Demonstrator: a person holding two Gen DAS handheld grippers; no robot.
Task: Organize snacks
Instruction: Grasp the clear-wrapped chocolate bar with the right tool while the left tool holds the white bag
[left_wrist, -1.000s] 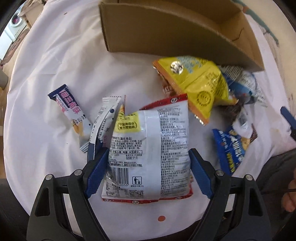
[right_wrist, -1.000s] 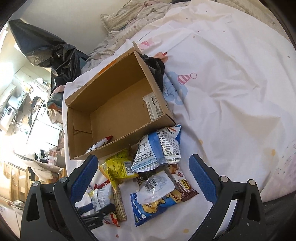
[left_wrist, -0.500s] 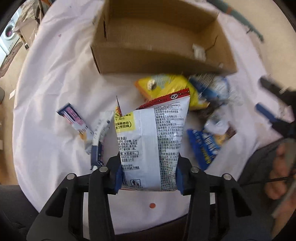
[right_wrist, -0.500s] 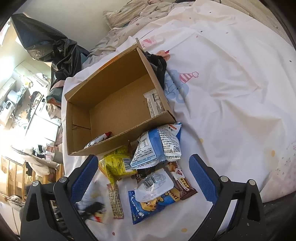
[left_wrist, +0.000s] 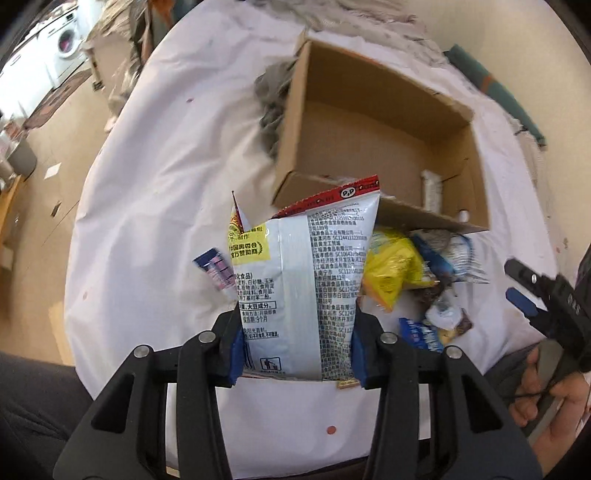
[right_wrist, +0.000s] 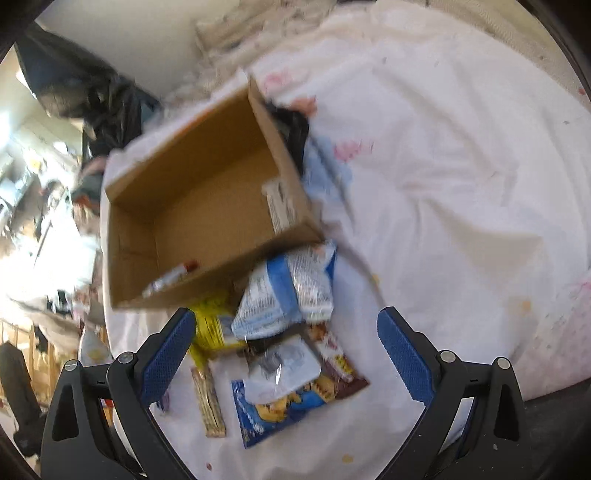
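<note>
Over the bed sheet (left_wrist: 155, 192), the left gripper (left_wrist: 295, 343) is clenching a bag (left_wrist: 306, 280), heading for the box (left_wrist: 373, 147), while the right gripper (right_wrist: 286, 354) is hanging open.

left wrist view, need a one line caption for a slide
Left gripper clamps a white snack bag above the sheet, in front of the open cardboard box.

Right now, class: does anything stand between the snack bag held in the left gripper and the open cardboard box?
Nothing visible does. The left gripper holds the white snack bag clear of the sheet, and the cardboard box lies just beyond it, open-topped. Its near wall is the only edge to clear.
</note>
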